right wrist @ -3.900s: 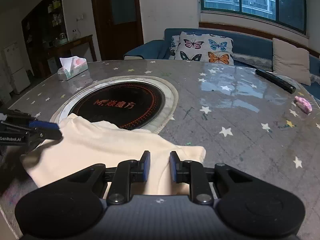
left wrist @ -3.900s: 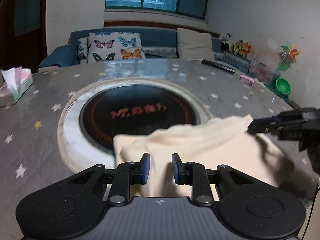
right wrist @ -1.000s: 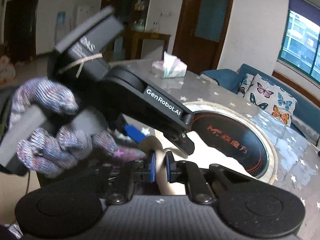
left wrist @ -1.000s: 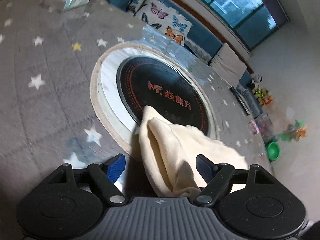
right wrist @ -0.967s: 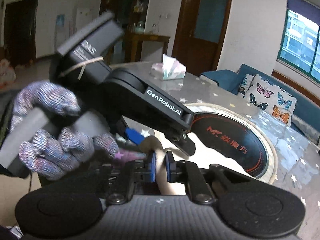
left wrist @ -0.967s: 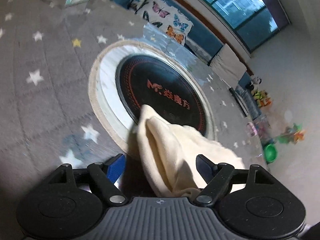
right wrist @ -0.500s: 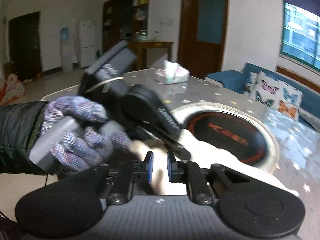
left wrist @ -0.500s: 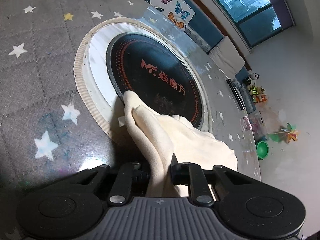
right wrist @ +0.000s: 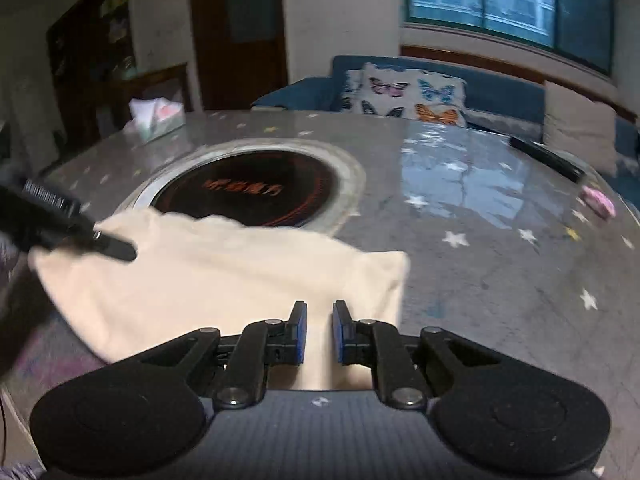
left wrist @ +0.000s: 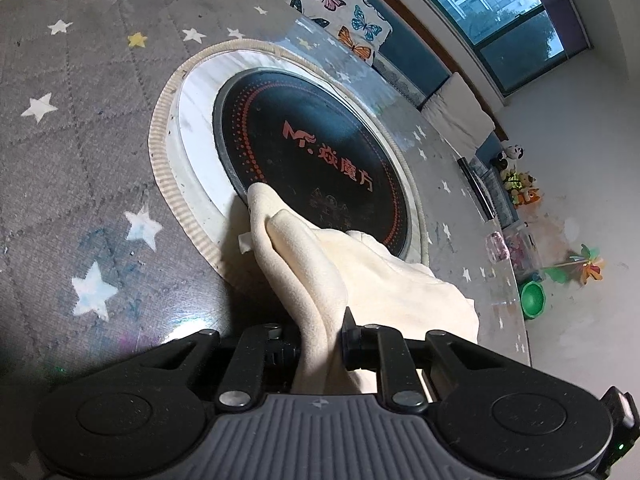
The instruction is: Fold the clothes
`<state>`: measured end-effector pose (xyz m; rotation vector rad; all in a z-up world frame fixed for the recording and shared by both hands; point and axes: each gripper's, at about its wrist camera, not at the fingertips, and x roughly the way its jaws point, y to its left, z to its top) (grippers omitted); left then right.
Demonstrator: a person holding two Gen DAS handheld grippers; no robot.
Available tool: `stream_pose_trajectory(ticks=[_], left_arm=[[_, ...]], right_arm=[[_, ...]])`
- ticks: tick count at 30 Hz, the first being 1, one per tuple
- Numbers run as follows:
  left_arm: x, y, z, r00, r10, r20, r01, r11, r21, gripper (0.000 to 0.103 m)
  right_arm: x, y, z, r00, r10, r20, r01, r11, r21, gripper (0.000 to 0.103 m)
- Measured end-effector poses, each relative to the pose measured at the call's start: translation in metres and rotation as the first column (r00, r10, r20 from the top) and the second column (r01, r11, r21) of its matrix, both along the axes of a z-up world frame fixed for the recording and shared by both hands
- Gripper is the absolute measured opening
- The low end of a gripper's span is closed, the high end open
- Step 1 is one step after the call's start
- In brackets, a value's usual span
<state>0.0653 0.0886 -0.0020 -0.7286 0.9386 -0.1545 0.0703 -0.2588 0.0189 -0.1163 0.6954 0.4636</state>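
1. Left gripper [left wrist: 322,338]: its jaws have just closed, and they now pinch a bunched ridge of the cream garment [left wrist: 360,276]. Gathering several layers into one bite suggests the edge is meant to be lifted or carried over as a unit.
2. Right gripper [right wrist: 318,330]: the blue pads [right wrist: 299,332] stand a narrow gap apart above the garment's near edge [right wrist: 224,280]. The view is motion-blurred and no cloth can be made out rising between the pads, so it appears to hold nothing.
3. Cream garment: it lies on the bench [left wrist: 80,184] near the front edge, one side drawn up into the left gripper, the far corner draped onto the rim of the cooktop. In the right wrist view it reads as a broad, partly folded slab with the left gripper [right wrist: 116,250] touching its left end.
4. Round induction cooktop [left wrist: 312,168]: a black glass disc with red lettering, set in a pale ring at the bench centre. The garment overlaps its near edge only.
5. Surroundings: a tissue box [right wrist: 158,118] at the bench's far left, a dark remote [right wrist: 544,158] and a small pink object [right wrist: 600,200] at its far right, well apart from the cloth. A blue sofa with a butterfly cushion [right wrist: 412,94] stands behind.
6. Stage, as a judgement: a fold is in progress; the right gripper probably needs a matching hold before the cloth is turned.
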Motion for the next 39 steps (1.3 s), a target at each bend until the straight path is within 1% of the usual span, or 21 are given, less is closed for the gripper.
stream_pose_trajectory(ticks=[2,3,4,6,7,8,10,12,14,16,17,19,21,24,27,29,33,39], left_arm=[[0.000,-0.001,0.001,1.000,0.000,0.000,0.000,1.000,0.008,0.018],[0.000,-0.002,0.001,1.000,0.000,0.001,0.000,1.000,0.012,0.018],[0.000,-0.002,0.001,1.000,0.000,0.001,0.000,1.000,0.016,0.018],[0.000,-0.003,0.002,1.000,0.000,0.000,0.000,1.000,0.021,0.018],[0.000,-0.003,0.002,1.000,0.002,-0.001,-0.002,1.000,0.021,0.018],[0.000,-0.003,0.002,1.000,0.003,-0.002,-0.003,1.000,0.023,0.018],[0.000,-0.004,0.003,1.000,0.000,-0.001,0.000,0.999,0.032,0.018],[0.000,-0.005,0.003,1.000,-0.002,0.000,0.002,0.999,0.040,0.018],[-0.001,-0.005,0.004,1.000,-0.004,0.000,0.004,0.999,0.045,0.018],[0.000,-0.006,0.004,1.000,-0.003,-0.002,0.003,0.999,0.051,0.018],[0.000,-0.007,0.005,1.000,-0.002,-0.004,0.002,0.999,0.054,0.018],[0.001,-0.008,0.007,1.000,-0.002,-0.005,0.002,0.998,0.064,0.018],[0.001,-0.010,0.010,1.000,-0.003,-0.002,0.003,0.997,0.074,0.018],[0.002,-0.016,0.022,1.000,-0.015,0.019,0.013,0.995,0.099,0.018],[0.009,-0.030,0.038,0.998,-0.047,0.050,0.040,0.991,0.128,0.018],[0.017,-0.044,0.047,0.994,-0.081,0.071,0.070,0.986,0.148,0.018],[0.043,-0.083,0.058,0.983,-0.153,0.098,0.133,0.973,0.187,0.018],[0.091,-0.150,0.062,0.962,-0.249,0.114,0.220,0.950,0.222,0.018]], right_arm=[[0.003,-0.012,0.000,0.999,-0.036,-0.002,0.036,0.999,0.027,0.021],[0.006,-0.017,0.000,0.999,-0.054,-0.003,0.054,0.998,0.040,0.027],[0.009,-0.021,-0.002,0.997,-0.070,-0.016,0.071,0.996,0.061,0.031],[0.017,-0.028,-0.006,0.994,-0.098,-0.045,0.102,0.989,0.103,0.033],[0.021,-0.029,-0.009,0.992,-0.109,-0.057,0.115,0.986,0.118,0.039],[0.025,-0.031,-0.012,0.990,-0.120,-0.069,0.128,0.983,0.133,0.042],[0.032,-0.033,-0.018,0.986,-0.141,-0.093,0.155,0.975,0.162,0.043],[0.035,-0.040,-0.022,0.980,-0.155,-0.129,0.180,0.959,0.220,0.043],[0.036,-0.042,-0.024,0.978,-0.151,-0.144,0.184,0.950,0.252,0.040],[0.037,-0.041,-0.026,0.977,-0.136,-0.162,0.178,0.943,0.281,0.025],[0.037,-0.041,-0.027,0.977,-0.133,-0.169,0.179,0.939,0.293,0.022],[0.037,-0.043,-0.027,0.975,-0.137,-0.177,0.188,0.928,0.321,0.012],[0.035,-0.046,-0.023,0.974,-0.144,-0.177,0.198,0.918,0.343,0.008],[0.031,-0.051,-0.018,0.974,-0.150,-0.172,0.205,0.906,0.371,0.007],[0.027,-0.058,-0.009,0.976,-0.153,-0.157,0.203,0.899,0.389,0.007],[0.024,-0.068,-0.001,0.975,-0.176,-0.133,0.215,0.896,0.389,0.007],[0.023,-0.093,0.012,0.966,-0.239,-0.094,0.257,0.891,0.375,0.007],[0.035,-0.140,0.032,0.934,-0.356,-0.026,0.345,0.882,0.320,0.007]])
